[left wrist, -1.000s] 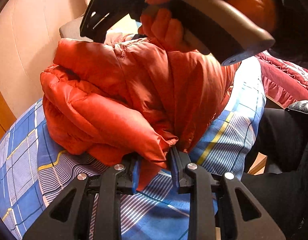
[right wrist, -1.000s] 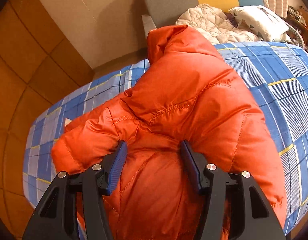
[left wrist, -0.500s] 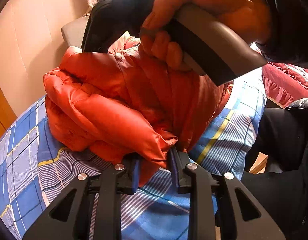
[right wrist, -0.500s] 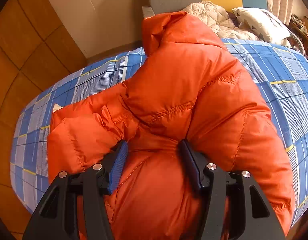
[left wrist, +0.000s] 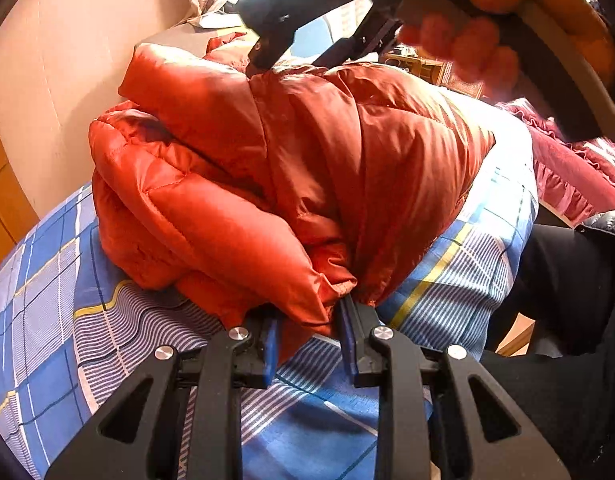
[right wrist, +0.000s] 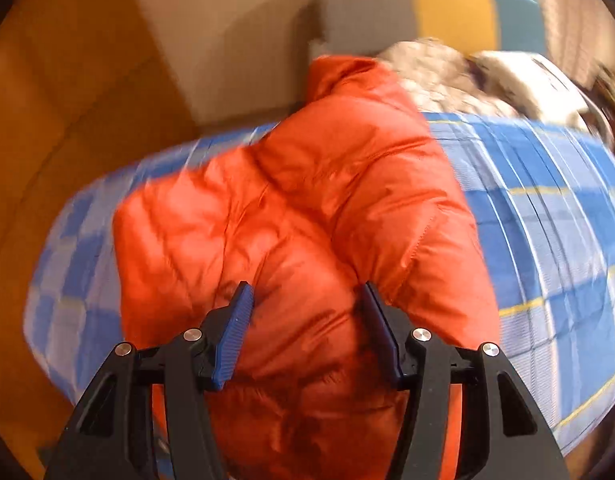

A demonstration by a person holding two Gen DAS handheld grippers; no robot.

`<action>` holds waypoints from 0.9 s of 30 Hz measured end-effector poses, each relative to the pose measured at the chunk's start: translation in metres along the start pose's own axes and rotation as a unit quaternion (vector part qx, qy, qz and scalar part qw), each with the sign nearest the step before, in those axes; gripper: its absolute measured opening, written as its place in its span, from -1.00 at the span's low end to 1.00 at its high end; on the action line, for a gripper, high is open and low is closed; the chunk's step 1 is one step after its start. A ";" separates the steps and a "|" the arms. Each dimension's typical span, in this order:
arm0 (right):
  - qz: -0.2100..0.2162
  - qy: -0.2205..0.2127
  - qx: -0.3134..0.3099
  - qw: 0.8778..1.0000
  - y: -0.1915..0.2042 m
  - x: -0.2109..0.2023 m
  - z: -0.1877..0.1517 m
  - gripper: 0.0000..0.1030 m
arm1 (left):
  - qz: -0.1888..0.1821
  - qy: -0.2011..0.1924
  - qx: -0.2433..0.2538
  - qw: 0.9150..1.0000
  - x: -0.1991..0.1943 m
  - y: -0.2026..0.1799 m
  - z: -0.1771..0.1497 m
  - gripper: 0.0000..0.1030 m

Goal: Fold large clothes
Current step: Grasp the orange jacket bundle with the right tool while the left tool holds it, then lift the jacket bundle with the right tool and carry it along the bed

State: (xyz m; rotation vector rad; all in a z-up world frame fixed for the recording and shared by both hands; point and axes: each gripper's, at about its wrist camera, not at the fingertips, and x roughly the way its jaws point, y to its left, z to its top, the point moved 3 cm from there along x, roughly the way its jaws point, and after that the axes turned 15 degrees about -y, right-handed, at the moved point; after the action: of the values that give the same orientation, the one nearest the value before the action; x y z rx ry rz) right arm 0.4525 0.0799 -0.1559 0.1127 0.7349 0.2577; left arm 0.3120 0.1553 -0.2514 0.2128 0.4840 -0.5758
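Observation:
An orange puffer jacket (left wrist: 291, 160) lies bunched and partly folded on a blue plaid bed sheet (left wrist: 67, 340). My left gripper (left wrist: 309, 320) is shut on a bottom corner of the jacket near the bed's edge. In the right wrist view the jacket (right wrist: 307, 208) fills the middle, its collar standing up at the far end. My right gripper (right wrist: 307, 312) has its jaws wide apart, above the padded fabric. The right gripper also shows in the left wrist view (left wrist: 267, 56), held by a hand above the jacket's far side.
The bed (right wrist: 547, 200) runs along a beige and wooden wall (right wrist: 87, 80). A beige quilt (right wrist: 427, 68) and a pillow (right wrist: 519, 76) lie at the head. A dark red ruffled blanket (left wrist: 579, 172) lies at the right. The person's dark-clothed body (left wrist: 567, 300) stands at the bed's edge.
My right gripper has lifted up and off the jacket, with motion blur in its view. The jacket has settled lower. My left gripper keeps its hold on the corner.

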 end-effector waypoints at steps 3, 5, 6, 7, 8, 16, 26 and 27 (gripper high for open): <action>0.031 -0.024 -0.108 0.993 0.007 -0.021 0.010 0.14 | 0.011 0.000 -0.006 1.000 -0.002 -0.001 0.000 -0.54; 0.055 -0.040 -0.191 0.979 0.008 -0.033 0.017 0.32 | 0.014 0.000 -0.009 1.000 -0.003 -0.003 -0.001 -0.54; 0.071 -0.035 -0.220 0.972 0.005 -0.037 0.019 0.32 | 0.014 0.001 -0.010 1.000 -0.003 -0.003 -0.001 -0.54; 0.081 -0.032 -0.247 0.965 0.002 -0.041 0.020 0.32 | 0.015 0.000 -0.012 1.000 -0.004 -0.003 -0.002 -0.54; 0.089 -0.030 -0.266 0.959 0.000 -0.043 0.020 0.32 | 0.015 0.000 -0.014 1.000 -0.004 -0.004 -0.002 -0.54; 0.130 0.014 -0.353 0.926 -0.021 -0.035 -0.008 0.32 | 0.013 0.000 -0.017 1.000 -0.005 -0.003 -0.002 -0.55; 0.120 0.020 -0.401 0.908 -0.007 -0.017 -0.031 0.32 | 0.005 0.001 -0.031 1.000 -0.003 0.002 -0.009 -0.55; 0.116 0.019 -0.405 0.907 -0.005 -0.016 -0.034 0.32 | 0.006 0.000 -0.035 0.999 -0.003 0.004 -0.010 -0.55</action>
State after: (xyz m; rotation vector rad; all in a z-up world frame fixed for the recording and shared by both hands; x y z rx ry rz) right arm 0.4195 0.0710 -0.1712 -0.6024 0.6030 0.7758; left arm 0.3080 0.1629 -0.2588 0.1485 0.5029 -0.5465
